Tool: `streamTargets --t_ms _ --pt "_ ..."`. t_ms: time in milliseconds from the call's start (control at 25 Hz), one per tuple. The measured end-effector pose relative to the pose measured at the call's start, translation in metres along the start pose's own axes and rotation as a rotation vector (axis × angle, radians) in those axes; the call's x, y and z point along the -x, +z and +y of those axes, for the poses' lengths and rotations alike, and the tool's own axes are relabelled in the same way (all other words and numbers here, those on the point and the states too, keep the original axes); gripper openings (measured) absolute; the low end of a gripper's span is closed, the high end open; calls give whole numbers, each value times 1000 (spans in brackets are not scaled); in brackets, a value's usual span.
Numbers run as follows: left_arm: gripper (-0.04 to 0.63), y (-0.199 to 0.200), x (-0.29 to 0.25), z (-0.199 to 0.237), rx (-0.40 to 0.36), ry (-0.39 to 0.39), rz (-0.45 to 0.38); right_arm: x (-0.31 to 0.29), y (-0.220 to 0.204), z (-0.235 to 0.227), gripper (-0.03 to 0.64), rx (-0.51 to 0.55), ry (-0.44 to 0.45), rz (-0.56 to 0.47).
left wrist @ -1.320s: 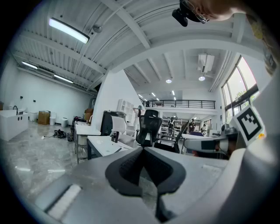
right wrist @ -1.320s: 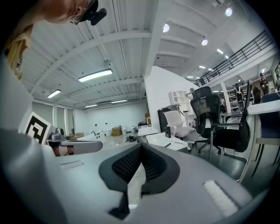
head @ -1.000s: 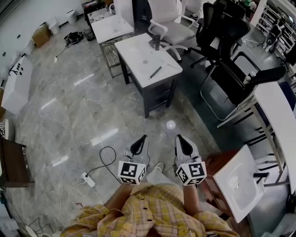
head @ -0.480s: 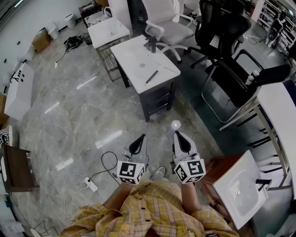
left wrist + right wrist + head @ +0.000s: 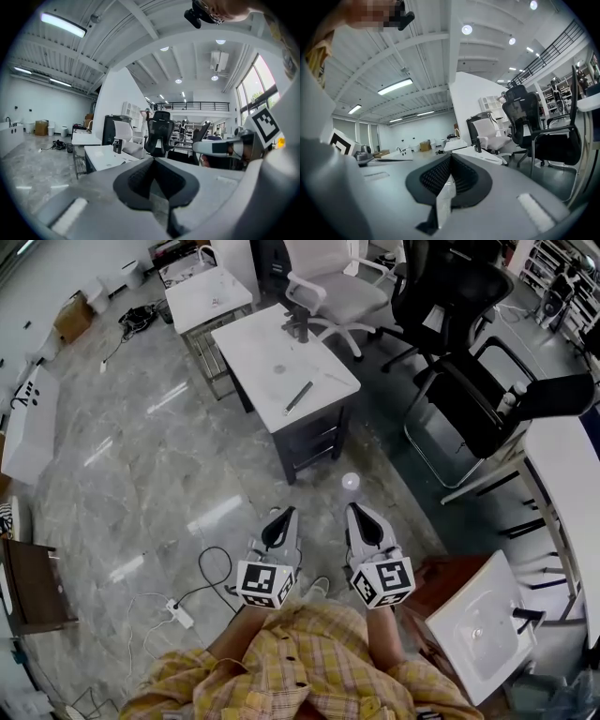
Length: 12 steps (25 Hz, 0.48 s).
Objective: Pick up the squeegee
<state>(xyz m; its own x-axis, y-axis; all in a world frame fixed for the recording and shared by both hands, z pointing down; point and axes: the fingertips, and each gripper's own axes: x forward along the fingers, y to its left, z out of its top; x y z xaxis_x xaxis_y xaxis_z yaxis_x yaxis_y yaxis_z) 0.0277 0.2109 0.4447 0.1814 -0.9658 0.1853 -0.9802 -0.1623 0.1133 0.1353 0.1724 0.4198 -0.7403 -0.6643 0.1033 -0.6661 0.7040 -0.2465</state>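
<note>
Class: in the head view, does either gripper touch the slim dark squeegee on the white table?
No: the slim dark squeegee lies on the white table; the left gripper and right gripper hang short of it.

A white-topped table [image 5: 258,343] stood on glossy grey marble floor [image 5: 141,456], white office chair [image 5: 333,292] behind it, black chairs [image 5: 445,292] to its right.

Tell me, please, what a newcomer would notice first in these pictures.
Two grey claws, the left claw and the right claw, both shut and empty, stick out side by side at the head view's lower middle, above a yellow checked shirt. Ahead stands a white-topped table with a slim dark tool, probably the squeegee, lying on it.
</note>
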Motion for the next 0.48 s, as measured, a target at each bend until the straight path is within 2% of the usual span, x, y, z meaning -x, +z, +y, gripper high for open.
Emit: streamTargets --t_ms 240,480 --pt "-2 10 -47 29 25 -2 -10 -43 8 -18 -3 32 -10 16" --pt "-2 26 -113 72 27 -30 5 -113 24 -47 -2 41 -45 30"
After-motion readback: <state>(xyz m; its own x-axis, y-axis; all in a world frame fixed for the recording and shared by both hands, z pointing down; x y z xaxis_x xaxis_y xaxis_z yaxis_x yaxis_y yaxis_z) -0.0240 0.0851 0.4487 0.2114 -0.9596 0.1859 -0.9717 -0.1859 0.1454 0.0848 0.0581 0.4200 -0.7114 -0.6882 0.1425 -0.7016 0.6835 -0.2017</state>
